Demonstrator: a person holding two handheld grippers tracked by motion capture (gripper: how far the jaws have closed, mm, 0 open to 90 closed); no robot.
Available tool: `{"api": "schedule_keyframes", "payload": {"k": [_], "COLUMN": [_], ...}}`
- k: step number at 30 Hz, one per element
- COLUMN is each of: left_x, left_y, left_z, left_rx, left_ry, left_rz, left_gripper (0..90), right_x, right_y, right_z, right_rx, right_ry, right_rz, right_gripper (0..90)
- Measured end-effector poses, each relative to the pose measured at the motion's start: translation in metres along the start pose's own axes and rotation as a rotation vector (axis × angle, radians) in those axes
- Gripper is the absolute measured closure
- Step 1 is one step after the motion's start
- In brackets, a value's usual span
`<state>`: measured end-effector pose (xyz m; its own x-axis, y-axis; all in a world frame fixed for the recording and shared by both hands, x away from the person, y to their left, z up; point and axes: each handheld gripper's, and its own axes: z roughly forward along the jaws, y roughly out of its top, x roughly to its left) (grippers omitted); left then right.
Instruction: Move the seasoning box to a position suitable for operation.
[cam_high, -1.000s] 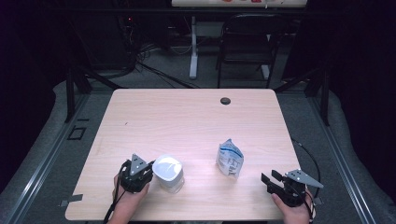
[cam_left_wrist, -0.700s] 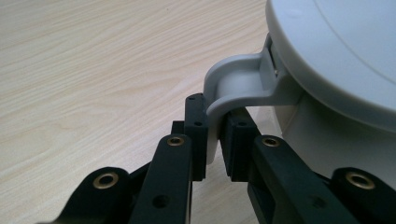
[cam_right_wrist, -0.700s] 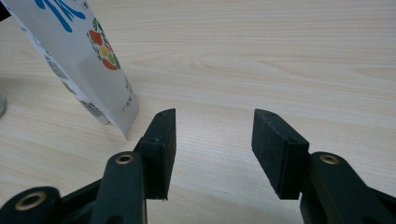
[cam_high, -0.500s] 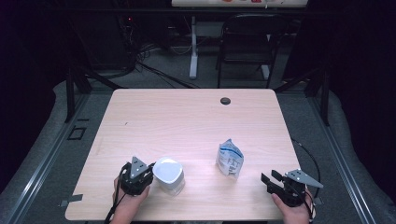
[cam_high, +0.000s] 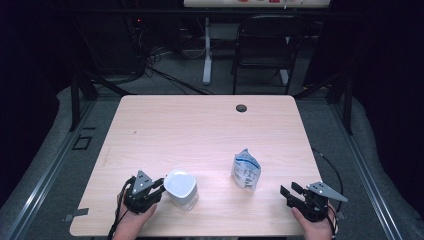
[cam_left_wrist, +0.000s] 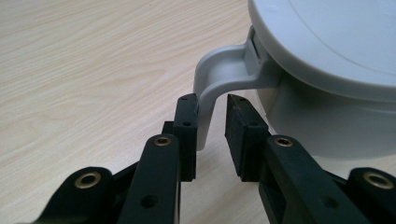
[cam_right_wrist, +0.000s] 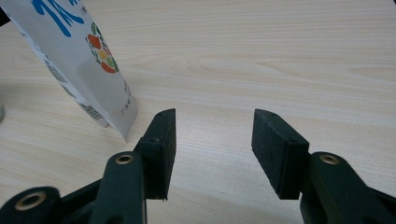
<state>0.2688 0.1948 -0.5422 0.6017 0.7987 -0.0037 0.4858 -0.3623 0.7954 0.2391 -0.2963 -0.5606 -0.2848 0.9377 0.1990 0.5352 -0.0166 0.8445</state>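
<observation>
While our left gripper (cam_left_wrist: 211, 128) straddles the white container's handle (cam_left_wrist: 215, 79), jaws not quite closed, our right gripper (cam_right_wrist: 212, 149) gapes beside the pouch (cam_right_wrist: 74, 51).

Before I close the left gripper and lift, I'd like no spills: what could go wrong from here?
The left gripper straddles only the thin handle of the white lidded container, with a gap on one side; the container may swing or tip when lifted. Its lid could shift if it tilts. The right gripper is open beside the pouch, whose corner a small move could knock.
</observation>
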Motion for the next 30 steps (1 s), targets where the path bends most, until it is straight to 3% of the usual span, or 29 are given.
{"api": "schedule_keyframes", "payload": {"k": [4, 9, 12, 18, 25, 30], "left_x": [-0.001, -0.006, -0.011, -0.022, -0.038, -0.045], "left_y": [-0.003, -0.008, -0.010, -0.011, -0.013, -0.014], "left_z": [-0.007, -0.019, -0.023, -0.026, -0.023, -0.019], "left_rx": [0.019, 0.008, -0.003, 0.022, 0.027, 0.035], "left_ry": [-0.015, -0.055, -0.078, -0.123, -0.165, -0.192], "left_rz": [-0.001, 0.005, 0.008, 0.027, 0.095, 0.104], "left_gripper": [70.1, 70.5, 72.7, 80.3, 89.1, 90.0], "right_x": [0.001, 0.000, 0.001, 0.002, 0.001, 0.001], "right_y": [0.000, 0.000, 0.000, 0.001, 0.001, 0.001], "right_z": [-0.001, -0.001, -0.001, -0.003, -0.003, -0.003], "right_rx": [0.002, 0.003, -0.004, 0.000, -0.008, -0.011], "right_ry": [0.000, -0.002, -0.002, -0.004, -0.006, -0.006], "right_rz": [-0.004, -0.006, -0.002, -0.006, -0.004, -0.005], "right_gripper": [50.1, 50.1, 50.1, 50.1, 50.1, 50.1]}}
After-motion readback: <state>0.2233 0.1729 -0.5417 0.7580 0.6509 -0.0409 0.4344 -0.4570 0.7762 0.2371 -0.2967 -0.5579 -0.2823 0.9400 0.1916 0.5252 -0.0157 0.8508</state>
